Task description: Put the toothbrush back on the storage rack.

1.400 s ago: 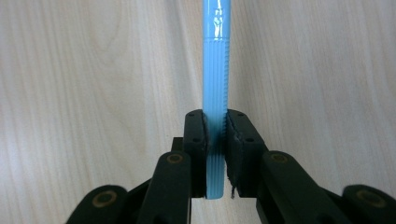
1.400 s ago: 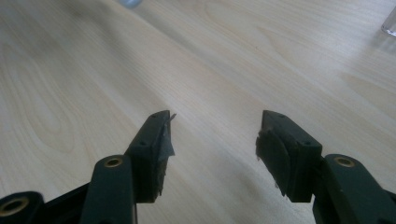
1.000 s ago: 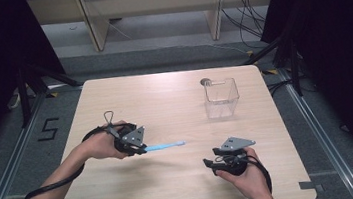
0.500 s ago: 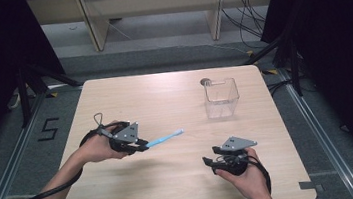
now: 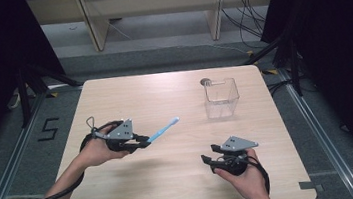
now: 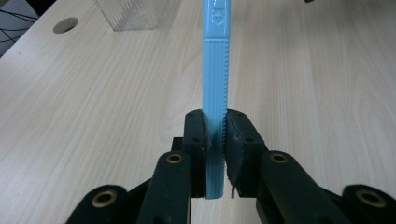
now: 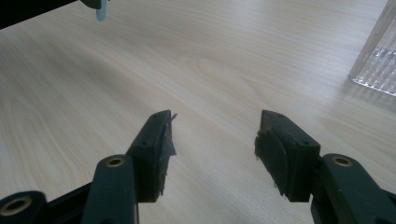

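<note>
Since the earlier high views, the toothbrush has gone from lying flat on the table to riding lifted, its head tipped up toward 2 o'clock. We hold it in the left gripper, whose jaws are clamped on the ribbed blue handle near its tail end, one pad on each flat side, so the handle runs straight out at 12 o'clock in the left gripper view. In the high view the left gripper sits at about 9 o'clock on the table, its shadow below it.

Our right gripper stands with jaws spread and nothing between them, low over bare wood; in the high view it rests at about 5 o'clock, unchanged from the earlier frames.

We judge the pickup done and the carry begun. The clear container stands upright at about 1 o'clock, well apart from the brush head, and is the likely destination.
</note>
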The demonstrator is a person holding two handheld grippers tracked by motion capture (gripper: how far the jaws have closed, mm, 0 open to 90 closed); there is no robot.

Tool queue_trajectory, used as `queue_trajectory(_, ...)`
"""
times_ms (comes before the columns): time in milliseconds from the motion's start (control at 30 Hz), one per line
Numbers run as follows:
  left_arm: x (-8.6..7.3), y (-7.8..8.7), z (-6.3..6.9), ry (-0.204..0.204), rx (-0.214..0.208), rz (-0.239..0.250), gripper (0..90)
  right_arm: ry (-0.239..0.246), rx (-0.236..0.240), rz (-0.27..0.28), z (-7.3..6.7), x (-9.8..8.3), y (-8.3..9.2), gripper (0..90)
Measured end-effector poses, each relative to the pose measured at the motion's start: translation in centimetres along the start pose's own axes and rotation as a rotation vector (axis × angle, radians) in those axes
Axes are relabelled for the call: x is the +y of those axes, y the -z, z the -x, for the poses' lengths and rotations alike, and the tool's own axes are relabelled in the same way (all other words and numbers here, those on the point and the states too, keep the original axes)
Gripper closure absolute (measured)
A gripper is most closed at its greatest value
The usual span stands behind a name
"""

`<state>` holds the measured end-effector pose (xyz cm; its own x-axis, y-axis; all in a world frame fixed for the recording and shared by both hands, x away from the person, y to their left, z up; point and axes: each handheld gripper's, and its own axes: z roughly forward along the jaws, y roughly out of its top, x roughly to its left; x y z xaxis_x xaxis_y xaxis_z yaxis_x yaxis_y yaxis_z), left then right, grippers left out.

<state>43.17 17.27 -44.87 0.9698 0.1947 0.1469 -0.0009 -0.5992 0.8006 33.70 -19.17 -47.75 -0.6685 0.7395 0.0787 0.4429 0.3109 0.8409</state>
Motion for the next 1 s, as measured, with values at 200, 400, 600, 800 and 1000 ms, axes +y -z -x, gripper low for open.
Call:
queue_trajectory(200, -0.4, 0.1, 0.2, 0.032, 0.014, 0.051, 78.5, -0.010, 0.000, 0.002, -0.1, -0.1, -0.2, 45.6)
queue_trajectory(400, -0.7, 0.0, 0.7, 0.064, 0.022, 0.103, 78.5, -0.007, 0.007, 0.001, -0.2, -0.1, -0.2, 45.7)
queue_trajectory(600, -0.6, 0.1, 0.7, 0.089, 0.037, 0.152, 78.5, -0.003, 0.007, 0.004, -0.3, 0.0, -0.2, 45.7)
queue_trajectory(800, -0.5, 0.1, 0.9, 0.102, 0.043, 0.180, 78.5, -0.029, 0.005, 0.032, -0.4, -0.2, -0.3, 46.4)
queue_trajectory(1000, -0.3, -0.1, 1.1, 0.136, 0.058, 0.239, 78.5, -0.031, -0.002, 0.041, -0.4, -0.1, -0.1, 46.8)
